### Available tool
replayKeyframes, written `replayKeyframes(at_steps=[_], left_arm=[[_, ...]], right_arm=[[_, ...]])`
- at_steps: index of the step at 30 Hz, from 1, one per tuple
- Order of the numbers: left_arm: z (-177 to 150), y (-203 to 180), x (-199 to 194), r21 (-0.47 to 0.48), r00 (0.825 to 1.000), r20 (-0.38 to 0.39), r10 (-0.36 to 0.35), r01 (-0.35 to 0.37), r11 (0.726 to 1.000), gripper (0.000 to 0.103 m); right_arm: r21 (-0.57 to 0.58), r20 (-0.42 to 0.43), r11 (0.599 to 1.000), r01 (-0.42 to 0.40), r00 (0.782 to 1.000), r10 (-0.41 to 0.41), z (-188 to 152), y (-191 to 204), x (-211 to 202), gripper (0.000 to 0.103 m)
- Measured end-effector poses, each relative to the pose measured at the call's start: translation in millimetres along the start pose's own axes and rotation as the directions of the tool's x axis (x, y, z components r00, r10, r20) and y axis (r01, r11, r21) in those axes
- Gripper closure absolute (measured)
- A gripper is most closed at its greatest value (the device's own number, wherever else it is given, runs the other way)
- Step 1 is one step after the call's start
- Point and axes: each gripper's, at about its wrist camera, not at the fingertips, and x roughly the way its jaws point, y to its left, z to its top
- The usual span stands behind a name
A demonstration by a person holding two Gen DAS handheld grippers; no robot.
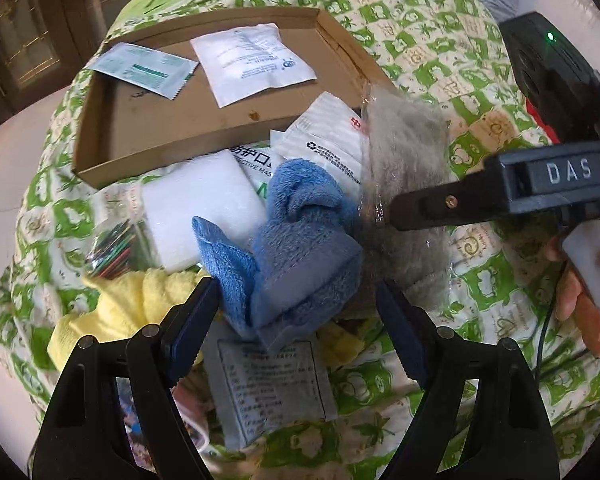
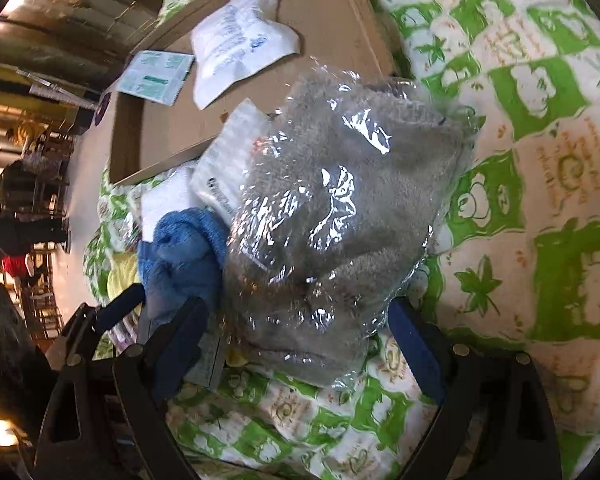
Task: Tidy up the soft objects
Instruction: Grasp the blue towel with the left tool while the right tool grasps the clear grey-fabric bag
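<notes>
I have both grippers tipped steeply down over a heap of soft goods on a bed with a green-and-cream quilt (image 1: 428, 28). The left gripper (image 1: 296, 300) straddles a rolled blue towel (image 1: 296, 240); its jaws stand wide apart, one pad at each flank, neither pressing. The right gripper (image 2: 296, 324) hangs over a grey towel in clear plastic wrap (image 2: 340, 208), jaws likewise apart and not yet bearing on it.

I judge both towels light and squashy. The blue one should compress and give good friction, so I would take it across the thick middle of the roll, not the loose flap at 9 o'clock. The grey one worries me more: the film is crinkly and likely slick, so I would bite deep across the bulk, not at an edge of wrap.

At 11 o'clock in the left view lies the shallow cardboard tray (image 1: 112, 152), holding a white sachet (image 1: 252, 60) and a green-printed sachet (image 1: 144, 70). Crowding the blue towel: a white foam block (image 1: 200, 208) at 10 o'clock, mask packets (image 1: 324, 140) at 12, a yellow cloth (image 1: 132, 300) at 8, a bag of coloured sticks (image 1: 112, 248) beyond, and a printed packet (image 1: 268, 384) beneath. The towels touch, so lifting one may drag the other.
</notes>
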Motion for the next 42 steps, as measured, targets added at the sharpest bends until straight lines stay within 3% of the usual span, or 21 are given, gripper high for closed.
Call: replayKeyframes(at_steps=[9, 12, 19, 27, 42], left_arm=[[8.7, 4.6, 8.0, 0.004, 1.000, 0.009, 0.003, -0.003, 1.000, 0.022], [10.6, 5.6, 9.4, 0.003, 1.000, -0.001, -0.001, 0.001, 1.000, 0.026], [10.1, 3.5, 13.2, -0.004, 0.998, -0.047, -0.048, 0.047, 0.999, 0.052], [5.7, -0.4, 12.7, 0.021, 0.998, -0.055, -0.021, 0.023, 1.000, 0.056], [6.4, -1.3, 13.5, 0.032, 0.996, -0.085, -0.033, 0.036, 0.999, 0.057]], right_arm=[[0.013, 0.018, 0.999, 0.032, 0.999, -0.032, 11.4, 3.8, 15.8, 0.011], [0.007, 0.024, 0.999, 0.041, 0.999, -0.041, 11.6, 4.8, 17.9, 0.013], [0.005, 0.038, 0.999, 0.052, 0.998, -0.052, 11.3, -4.1, 9.3, 0.040], [-0.036, 0.058, 0.997, 0.062, 0.997, -0.060, 9.0, -4.6, -0.1, 0.062], [-0.057, 0.088, 0.997, 0.058, 0.995, -0.053, 8.8, 0.0, -12.0, 0.071]])
